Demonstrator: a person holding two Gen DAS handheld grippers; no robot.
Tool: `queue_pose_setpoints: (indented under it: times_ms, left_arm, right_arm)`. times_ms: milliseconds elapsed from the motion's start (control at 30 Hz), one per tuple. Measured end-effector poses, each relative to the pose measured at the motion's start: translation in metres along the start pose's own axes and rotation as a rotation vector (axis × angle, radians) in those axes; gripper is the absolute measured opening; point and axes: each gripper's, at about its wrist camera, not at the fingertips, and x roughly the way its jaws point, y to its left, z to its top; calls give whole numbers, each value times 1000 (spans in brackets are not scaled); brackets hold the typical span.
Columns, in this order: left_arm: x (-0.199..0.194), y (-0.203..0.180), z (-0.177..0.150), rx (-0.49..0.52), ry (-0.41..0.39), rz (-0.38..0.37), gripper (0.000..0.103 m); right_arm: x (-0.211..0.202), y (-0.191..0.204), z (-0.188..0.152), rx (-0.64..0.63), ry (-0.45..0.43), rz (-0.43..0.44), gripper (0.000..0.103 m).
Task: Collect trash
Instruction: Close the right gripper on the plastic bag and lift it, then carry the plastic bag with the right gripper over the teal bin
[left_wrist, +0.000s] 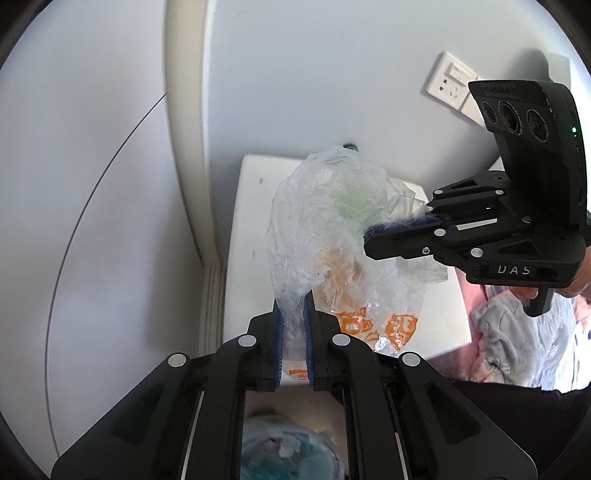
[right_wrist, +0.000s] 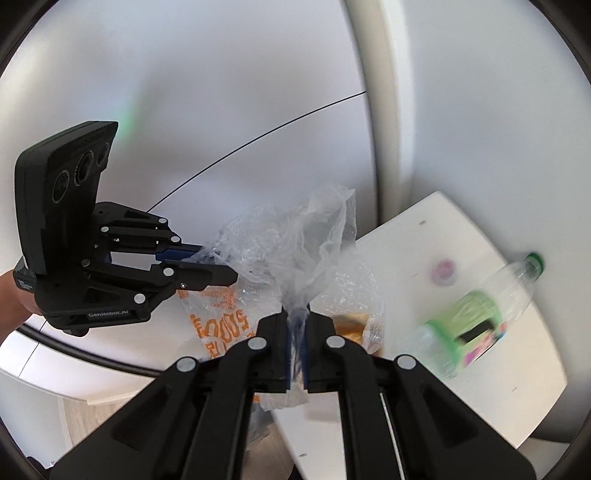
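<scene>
Bright, even daylight washes the white walls with little shadow. Both fisheye views bend straight lines and darken to black at the rim. The clear plastic bottle with a green label (right_wrist: 476, 317) is smeared by motion blur.

crinkled clear plastic bag (left_wrist: 314, 229), glossy plastic bottle (right_wrist: 476, 317), smooth matt white table (right_wrist: 517, 376)

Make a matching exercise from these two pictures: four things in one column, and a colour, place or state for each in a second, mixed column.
Things:
1. plastic bag
2. bottle
3. wall socket
4. left gripper

Descriptions:
A. lying on the white table, green label and cap
B. white, mounted on the wall
C. clear with orange print, held at two edges
D. black, shut on bag film

Pairs: 1-C, 2-A, 3-B, 4-D
</scene>
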Motion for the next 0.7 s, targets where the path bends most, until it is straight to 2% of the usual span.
queue_pose_setpoints:
  times_ms: [133, 333, 567, 700]
  left_arm:
    - [-10, 0, -44, -48, 9, 16, 8]
    - [-26, 8, -116, -161, 13, 54, 8]
    - [-29, 18, -199, -291, 28, 96, 8]
    - [-20, 21, -242, -333, 40, 116, 8]
  right_arm:
    - [30, 31, -6, -46, 46, 40, 6]
    - [77, 78, -39, -125, 129, 117, 6]
    - [136, 106, -68, -216, 228, 179, 6]
    - [169, 116, -85, -254, 258, 205, 6]
